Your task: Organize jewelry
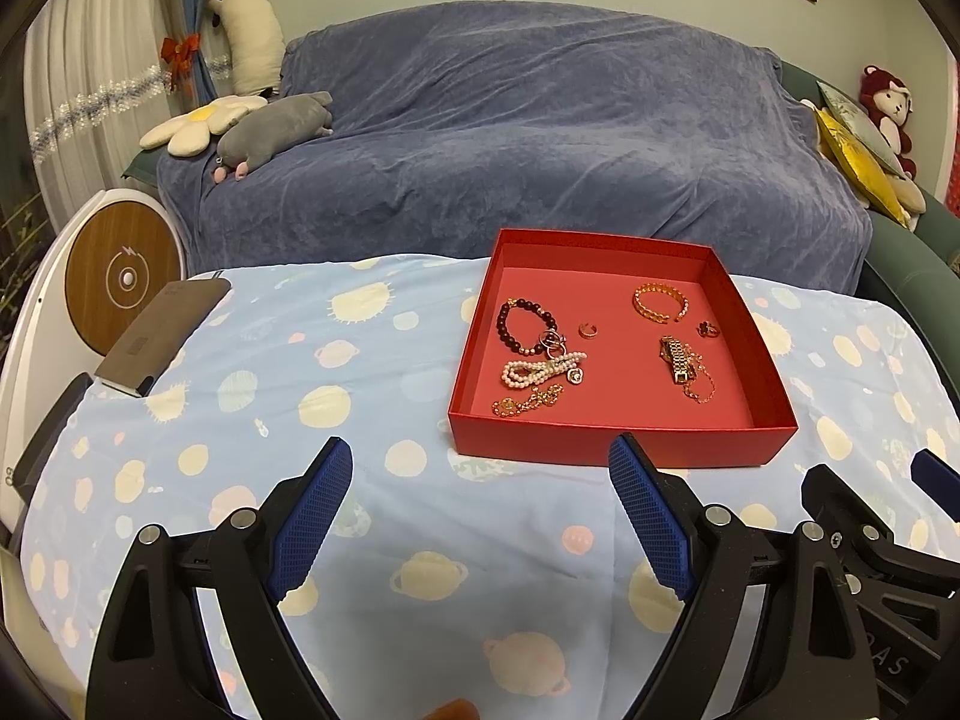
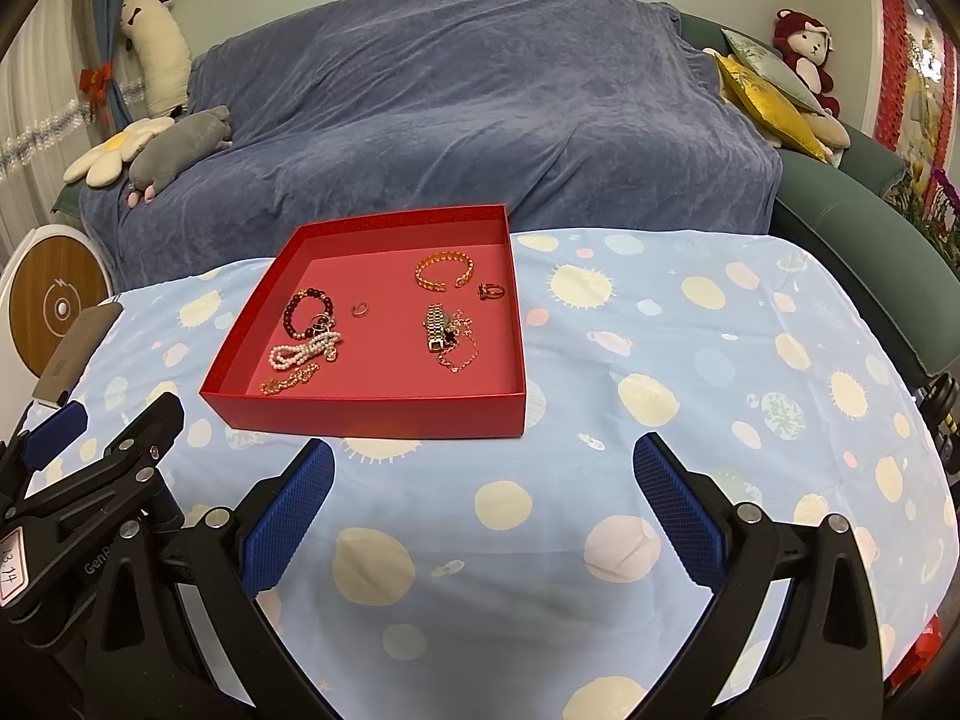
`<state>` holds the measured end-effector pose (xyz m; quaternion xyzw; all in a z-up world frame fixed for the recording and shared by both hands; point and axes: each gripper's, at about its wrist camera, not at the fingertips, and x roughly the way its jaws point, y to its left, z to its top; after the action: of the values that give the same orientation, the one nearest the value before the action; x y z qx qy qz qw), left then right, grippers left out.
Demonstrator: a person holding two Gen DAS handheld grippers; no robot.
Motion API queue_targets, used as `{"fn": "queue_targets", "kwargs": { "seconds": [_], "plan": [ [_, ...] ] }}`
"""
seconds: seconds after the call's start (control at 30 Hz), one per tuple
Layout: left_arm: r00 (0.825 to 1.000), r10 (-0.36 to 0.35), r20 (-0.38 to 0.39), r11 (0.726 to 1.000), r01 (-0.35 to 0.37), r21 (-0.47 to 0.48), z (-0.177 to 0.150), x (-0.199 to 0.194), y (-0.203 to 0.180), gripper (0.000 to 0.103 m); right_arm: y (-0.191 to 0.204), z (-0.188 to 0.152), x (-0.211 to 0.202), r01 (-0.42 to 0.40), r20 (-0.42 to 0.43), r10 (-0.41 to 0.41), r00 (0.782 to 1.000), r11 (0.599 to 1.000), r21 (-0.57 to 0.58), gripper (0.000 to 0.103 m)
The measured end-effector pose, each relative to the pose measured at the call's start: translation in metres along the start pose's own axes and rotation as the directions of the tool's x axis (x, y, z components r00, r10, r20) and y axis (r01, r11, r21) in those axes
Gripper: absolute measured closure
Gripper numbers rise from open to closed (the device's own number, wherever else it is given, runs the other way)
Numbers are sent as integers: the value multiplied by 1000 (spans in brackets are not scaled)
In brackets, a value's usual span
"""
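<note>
Left wrist view: my left gripper [image 1: 480, 456] jaws wide, empty — right gripper [image 2: 483, 459] same. Jewelry lies in the red tray [image 1: 624, 444] on the desk [image 1: 360, 396], just beyond both.

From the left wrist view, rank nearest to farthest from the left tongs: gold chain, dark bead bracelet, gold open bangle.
1. Gold chain, tray's near-left corner.
2. Dark bead bracelet, left side, mid-tray.
3. Gold open bangle, far right part of the red tray.

The left tongs are open.
</note>
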<state>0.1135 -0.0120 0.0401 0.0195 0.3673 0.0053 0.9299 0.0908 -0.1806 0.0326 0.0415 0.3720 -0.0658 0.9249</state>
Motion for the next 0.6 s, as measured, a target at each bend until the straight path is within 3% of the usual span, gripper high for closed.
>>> {"fn": "queue_targets", "kwargs": {
  "seconds": [0.6],
  "plan": [
    [1000, -7, 2, 1000, 7, -1, -2, 1, 1, 18, 0, 2, -1, 1, 6, -1, 1000, 1000, 3, 5]
  ]
}}
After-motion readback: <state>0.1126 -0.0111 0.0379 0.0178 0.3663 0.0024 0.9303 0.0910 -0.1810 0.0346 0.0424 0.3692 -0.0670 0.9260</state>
